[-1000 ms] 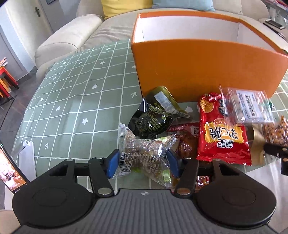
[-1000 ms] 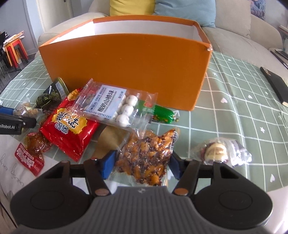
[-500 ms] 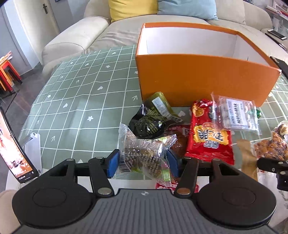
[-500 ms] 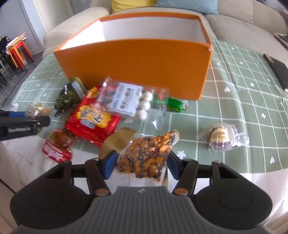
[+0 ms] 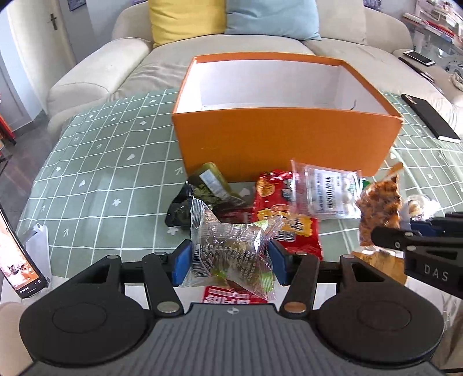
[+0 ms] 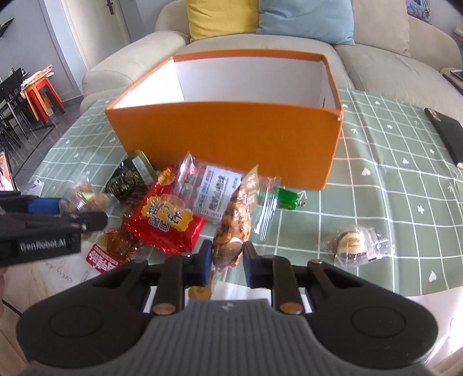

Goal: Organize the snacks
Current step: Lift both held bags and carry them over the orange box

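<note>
My left gripper [image 5: 228, 264] is shut on a clear printed snack packet [image 5: 231, 251] and holds it above the table, in front of the open orange box [image 5: 283, 144]. My right gripper [image 6: 227, 264] is shut on a clear bag of glazed nuts [image 6: 234, 222], which hangs upright; it also shows in the left wrist view [image 5: 379, 208]. On the table lie a red bag [image 6: 165, 222], a clear pack of white balls [image 6: 214, 188], a dark green packet [image 6: 130, 179], a green candy [image 6: 285, 198] and a small wrapped pastry [image 6: 351, 244]. The box [image 6: 228, 141] looks empty.
The table has a green checked cloth [image 5: 101, 173]. A phone [image 5: 17, 260] stands at the left edge, and a black notebook [image 6: 448, 136] lies at the right. A small red packet [image 6: 105, 257] lies at the near edge. A sofa with cushions [image 5: 231, 20] stands behind.
Both grippers have lifted their packets off the table and drawn back, higher above it. The right gripper has closed tighter on the nut bag, which now hangs upright.
</note>
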